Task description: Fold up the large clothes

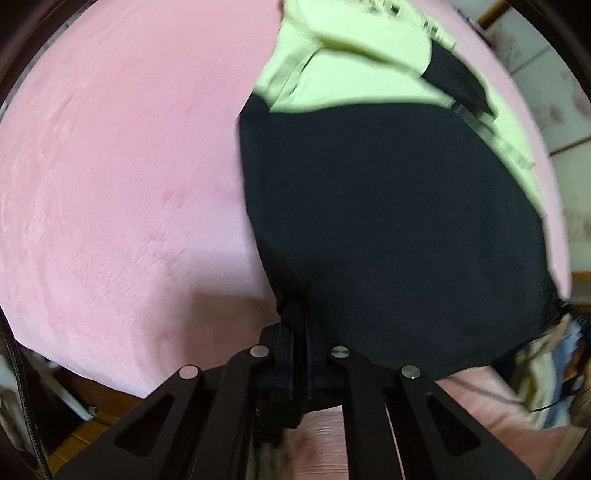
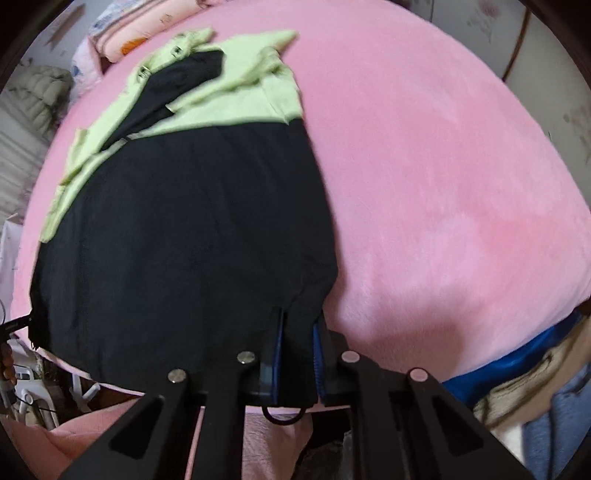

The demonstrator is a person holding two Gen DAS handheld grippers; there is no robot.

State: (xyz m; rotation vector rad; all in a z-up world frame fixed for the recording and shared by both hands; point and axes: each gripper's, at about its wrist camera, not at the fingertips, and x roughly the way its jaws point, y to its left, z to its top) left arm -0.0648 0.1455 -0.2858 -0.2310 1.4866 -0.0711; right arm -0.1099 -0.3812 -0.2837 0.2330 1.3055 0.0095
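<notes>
The black-and-lime jacket [image 2: 184, 221] lies spread on the pink plush blanket [image 2: 443, 184], its black body toward the near edge of the bed and its lime-green shoulders and collar at the far end, toward 12 o'clock in both wrist views.

The right gripper [image 2: 299, 332] has its two fingers pinching the jacket's near hem corner, with black cloth bunched between the blue-edged pads [image 2: 279, 339]. The left gripper [image 1: 299, 325] grips the opposite near corner the same way, its fingers drawn close on a tuck of dark fabric.

In the right view the left gripper [image 2: 16, 324] shows only as a dark tip at 9 o'clock, at the other end of the hem. Holding both bottom corners at once keeps the hem taut and level, which suits carrying the lower half up over the lime part in one fold; that looks to be the step in hand.

The black cloth is thin, matte and slightly wrinkled, and it drapes limply. The lime panels look like a similar light woven fabric, with a sleeve folded across the chest and small buckle-like fittings near the collar. The blanket is fleecy, with a soft nap that may drag on the cloth. Folded bedding [image 2: 129, 33] sits beyond the jacket at 11 o'clock.
</notes>
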